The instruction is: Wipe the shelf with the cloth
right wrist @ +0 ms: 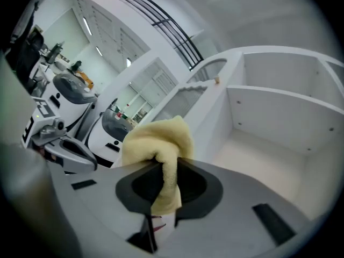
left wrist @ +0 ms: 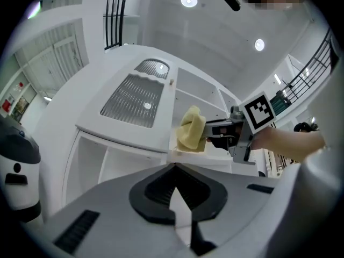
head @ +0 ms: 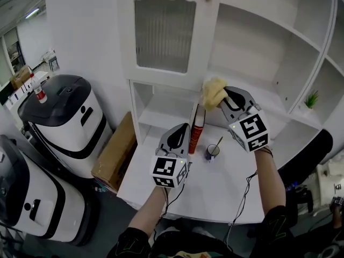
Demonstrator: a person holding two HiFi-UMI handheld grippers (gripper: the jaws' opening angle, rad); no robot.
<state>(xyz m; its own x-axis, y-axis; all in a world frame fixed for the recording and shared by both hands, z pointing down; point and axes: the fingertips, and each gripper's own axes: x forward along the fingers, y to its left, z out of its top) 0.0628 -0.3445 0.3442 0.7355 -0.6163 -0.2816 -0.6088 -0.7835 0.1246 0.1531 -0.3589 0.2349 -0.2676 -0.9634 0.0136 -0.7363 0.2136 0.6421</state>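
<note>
My right gripper point(head: 223, 94), fingers pinched on a bunched fold of the soft, light yellow cloth point(head: 213, 92), holds it at the front edge of the white shelf point(head: 279, 105), where the limp fabric should flatten under pressure; my left gripper point(head: 184, 129) waits empty, fingers together.

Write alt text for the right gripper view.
The right gripper is shut on a bunched yellow cloth, held in front of an open white shelf. Rounded white-and-black machines stand in the background at left.
</note>
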